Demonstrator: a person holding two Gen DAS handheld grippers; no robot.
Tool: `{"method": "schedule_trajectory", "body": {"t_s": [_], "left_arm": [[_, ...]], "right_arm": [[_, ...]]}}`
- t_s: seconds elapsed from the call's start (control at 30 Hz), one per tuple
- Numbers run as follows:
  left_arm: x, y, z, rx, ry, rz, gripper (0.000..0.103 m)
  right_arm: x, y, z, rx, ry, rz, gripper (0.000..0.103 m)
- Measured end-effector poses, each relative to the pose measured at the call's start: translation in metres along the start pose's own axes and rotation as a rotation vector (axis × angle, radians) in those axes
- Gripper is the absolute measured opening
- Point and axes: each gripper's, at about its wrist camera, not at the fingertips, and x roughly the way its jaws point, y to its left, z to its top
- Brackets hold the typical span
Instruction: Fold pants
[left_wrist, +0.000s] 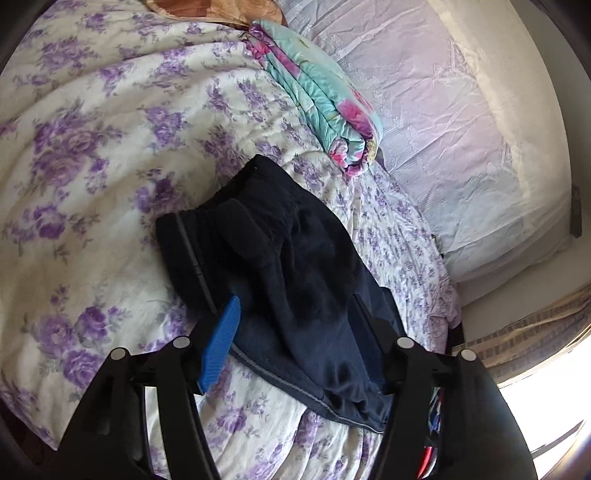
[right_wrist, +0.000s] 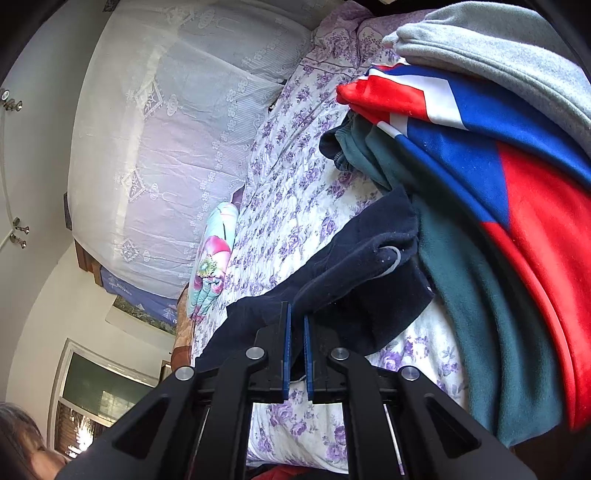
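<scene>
Dark navy pants (left_wrist: 295, 269) lie bunched on a white quilt with purple flowers (left_wrist: 92, 166), waistband toward the far side. My left gripper (left_wrist: 295, 343) is open; its blue left pad (left_wrist: 219, 347) shows beside the fabric, and the right finger is hidden under the pants. In the right wrist view the same pants (right_wrist: 354, 273) lie ahead, and my right gripper (right_wrist: 297, 321) is shut on a fold of their near edge.
A folded turquoise and pink blanket (left_wrist: 321, 107) lies beyond the pants, next to a lilac lace-covered mattress (left_wrist: 443, 110). A stack of clothes, grey, red-blue and teal (right_wrist: 498, 166), sits right of the pants. A person's head (right_wrist: 22, 443) shows at the lower left.
</scene>
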Motion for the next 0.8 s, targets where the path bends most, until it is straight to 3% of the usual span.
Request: {"method": "schedule_trajectory", "body": {"t_s": [0.03,0.13,0.2,0.23,0.27,0.4,0.6,0.7,0.8], "left_arm": [[0.007,-0.003,0.002,0.004,0.014,-0.001,0.050],[0.033,-0.007,0.007,-0.002,0.050,0.025,0.041],[0.041,-0.008,0.010,0.006,0.050,0.047,0.022],[0.039,-0.009,0.012,0.004,0.040,0.020,0.013],[0.035,-0.009,0.014,0.000,0.036,-0.015,0.011],[0.019,-0.019,0.021,-0.005,0.022,-0.102,0.008],[0.013,-0.060,0.062,0.006,-0.039,-0.171,0.008],[0.030,-0.079,0.092,-0.012,-0.056,-0.183,0.008],[0.063,-0.094,0.125,-0.039,-0.069,-0.162,0.008]], "right_arm": [[0.001,-0.001,0.001,0.001,0.000,0.000,0.007],[0.002,0.000,0.000,-0.001,-0.002,0.005,0.007],[0.002,0.000,0.000,-0.003,-0.003,-0.001,0.007],[0.001,0.000,0.000,-0.005,-0.006,-0.001,0.007],[0.000,0.001,0.000,-0.010,-0.016,-0.001,0.006],[-0.001,0.013,0.012,-0.044,-0.063,0.007,0.006],[0.019,0.039,0.071,-0.097,-0.107,0.016,0.006],[0.051,0.052,0.114,-0.110,-0.097,0.008,0.006],[0.117,0.064,0.171,-0.116,-0.055,-0.037,0.006]]}}
